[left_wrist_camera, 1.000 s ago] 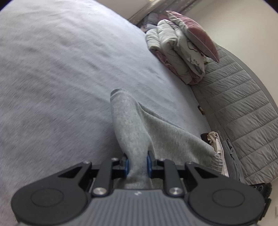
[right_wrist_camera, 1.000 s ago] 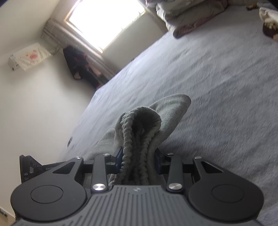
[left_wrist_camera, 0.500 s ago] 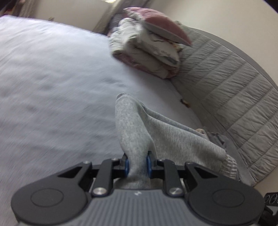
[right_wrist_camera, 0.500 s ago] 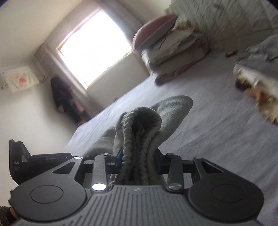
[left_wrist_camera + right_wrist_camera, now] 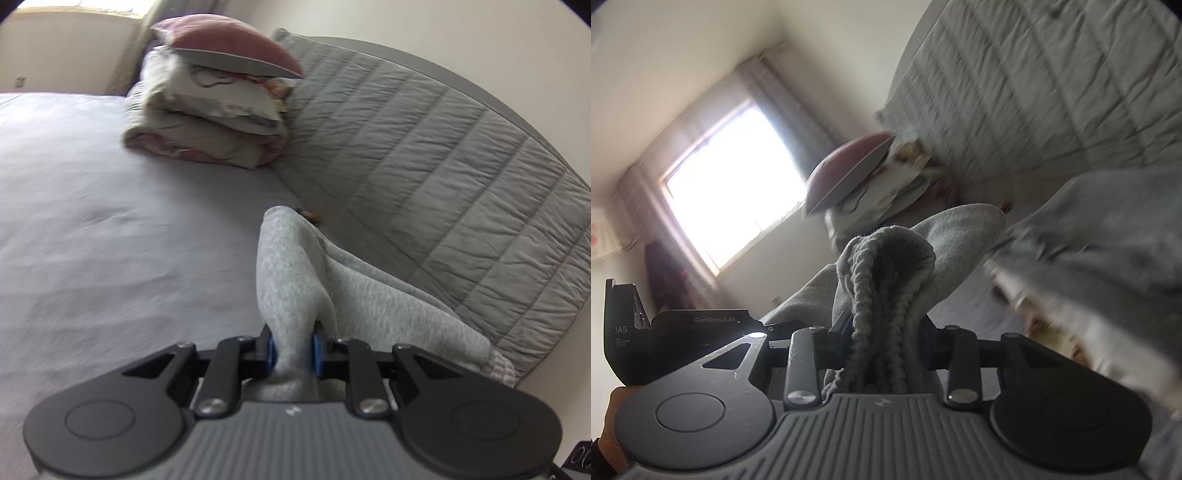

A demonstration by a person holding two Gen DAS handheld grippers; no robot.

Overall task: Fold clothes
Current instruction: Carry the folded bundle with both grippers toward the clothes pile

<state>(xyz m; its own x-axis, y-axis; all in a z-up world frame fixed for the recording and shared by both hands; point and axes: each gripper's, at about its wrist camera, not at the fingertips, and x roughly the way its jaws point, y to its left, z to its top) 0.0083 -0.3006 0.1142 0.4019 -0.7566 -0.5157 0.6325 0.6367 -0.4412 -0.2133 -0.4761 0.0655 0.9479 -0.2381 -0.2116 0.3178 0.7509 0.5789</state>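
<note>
A light grey knit garment (image 5: 295,280) hangs between both grippers above the bed. My left gripper (image 5: 293,350) is shut on a plain fold of it; the cloth runs off to the right toward a ribbed cuff (image 5: 498,365). My right gripper (image 5: 884,332) is shut on the garment's gathered elastic band (image 5: 882,280), which bunches up in front of the jaws. The left gripper's body (image 5: 676,332) shows at the left of the right wrist view, held by a hand.
The grey-lilac bed sheet (image 5: 92,229) spreads to the left. A stack of folded bedding with a pink pillow (image 5: 221,99) lies at the far end. A quilted grey headboard (image 5: 443,166) runs along the right. Other clothes (image 5: 1089,277) lie blurred at the right. A bright window (image 5: 727,184) is behind.
Both grippers have tilted up and swung toward the headboard, carrying the garment. The bed fills less of each view; the headboard and the pile of clothes have come closer. Both grips are unchanged.
</note>
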